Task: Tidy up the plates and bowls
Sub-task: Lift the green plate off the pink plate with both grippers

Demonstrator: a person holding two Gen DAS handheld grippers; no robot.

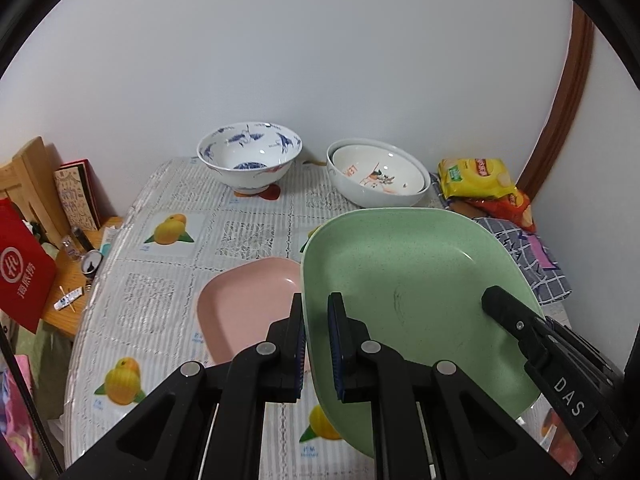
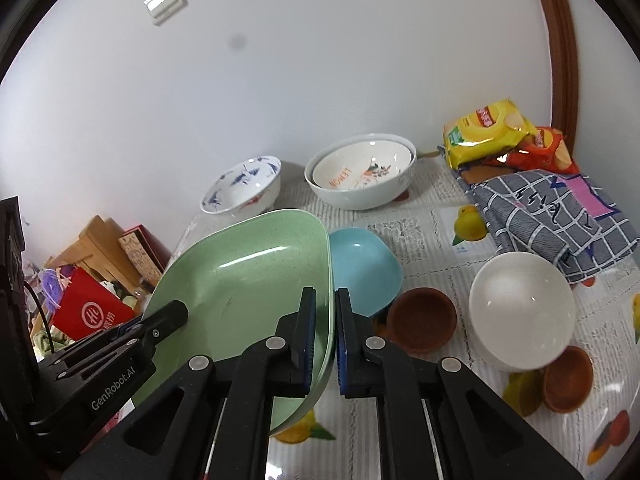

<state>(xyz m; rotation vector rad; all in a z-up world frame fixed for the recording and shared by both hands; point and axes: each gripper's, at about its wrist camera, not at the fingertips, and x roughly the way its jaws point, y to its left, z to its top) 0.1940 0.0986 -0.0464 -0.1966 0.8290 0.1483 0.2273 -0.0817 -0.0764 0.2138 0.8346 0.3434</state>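
- We have the green plate (image 1: 416,280) up off the table (image 1: 132,304), tilted, and gripped on both sides.
- Our left gripper (image 1: 316,308) is clamped tight on the plate's left rim, one finger inside the dish and one outside.
- Our right gripper (image 2: 325,304) pinches the opposite rim the same way, jaws narrow on the edge.
- Below the green plate's left edge, the pink plate (image 1: 248,304) lies flat on the fruit-print tablecloth.
- On the right wrist view, the blue plate (image 2: 364,268) sits just behind the green one, beside a brown bowl (image 2: 422,318) and a white bowl (image 2: 522,310).
- Back by the wall stand the blue-patterned bowl (image 1: 250,154) and two nested white bowls (image 1: 378,178), near the snack bags (image 1: 476,178).
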